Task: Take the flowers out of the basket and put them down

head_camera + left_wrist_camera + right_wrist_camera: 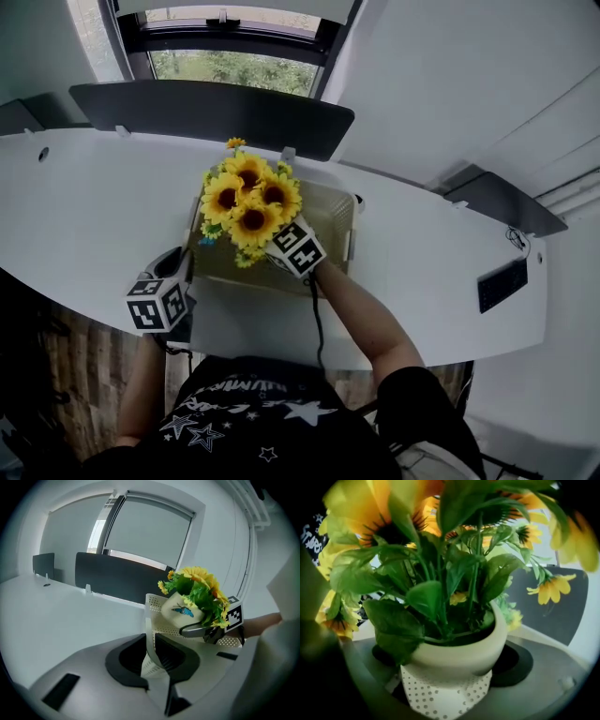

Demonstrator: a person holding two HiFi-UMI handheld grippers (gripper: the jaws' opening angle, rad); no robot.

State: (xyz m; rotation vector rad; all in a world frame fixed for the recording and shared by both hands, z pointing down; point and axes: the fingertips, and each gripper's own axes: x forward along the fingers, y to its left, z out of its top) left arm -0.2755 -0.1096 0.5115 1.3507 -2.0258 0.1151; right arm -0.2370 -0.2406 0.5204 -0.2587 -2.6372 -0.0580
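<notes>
Right tongs (447,670) clamp sunflower pot (459,648); left tongs (151,660) pinch basket (157,607) wall.

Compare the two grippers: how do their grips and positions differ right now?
The left gripper clamps the basket by its perforated wall; the right gripper clamps the cream pot of sunflowers. The left gripper sits low at the basket's near corner; the right gripper is higher, over the basket. Both are shut on something.

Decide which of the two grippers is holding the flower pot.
The right gripper: its jaws close on the cream pot of sunflowers. The left gripper instead clamps the perforated basket wall.
</notes>
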